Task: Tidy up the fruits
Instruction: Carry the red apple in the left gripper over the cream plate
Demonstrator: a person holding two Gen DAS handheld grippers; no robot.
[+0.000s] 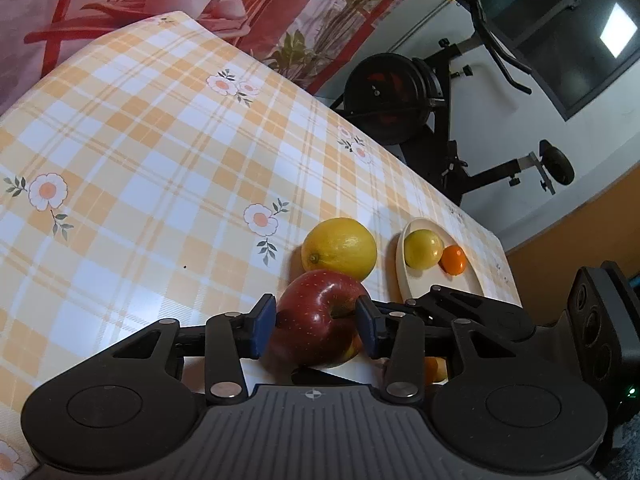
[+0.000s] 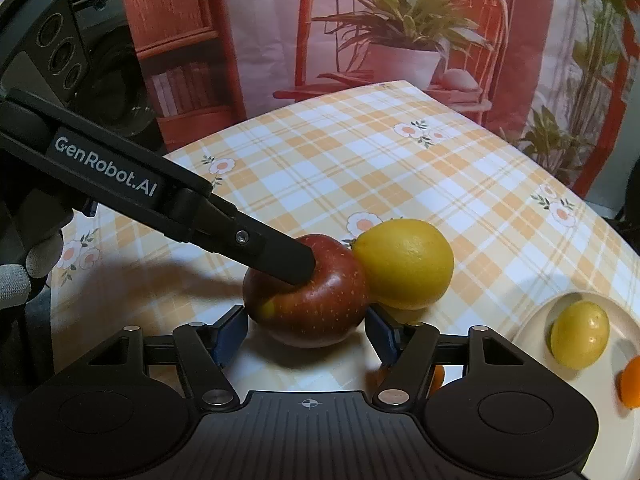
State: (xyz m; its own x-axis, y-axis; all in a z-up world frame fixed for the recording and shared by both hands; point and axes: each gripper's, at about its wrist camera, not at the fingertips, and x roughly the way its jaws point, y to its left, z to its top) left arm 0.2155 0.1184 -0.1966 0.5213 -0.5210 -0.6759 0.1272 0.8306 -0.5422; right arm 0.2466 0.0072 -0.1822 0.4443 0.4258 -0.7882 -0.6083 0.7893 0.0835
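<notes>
A red apple (image 1: 316,320) sits on the checked tablecloth (image 1: 160,160) and touches a large yellow lemon (image 1: 339,249) behind it. My left gripper (image 1: 316,326) is shut on the apple, one blue pad against each side. In the right wrist view one left finger (image 2: 280,252) lies across the top of the apple (image 2: 316,300). My right gripper (image 2: 306,332) stands open at the apple's near side, its pads flanking the base with no visible squeeze. The lemon (image 2: 404,264) sits to the right of the apple there.
A cream plate (image 1: 404,276) to the right holds a yellow fruit (image 1: 422,249) and a small orange (image 1: 454,259). Another small orange (image 2: 438,376) shows under the right finger. An exercise bike (image 1: 400,96) stands beyond the table's far edge. A gloved hand (image 2: 16,280) is at the left.
</notes>
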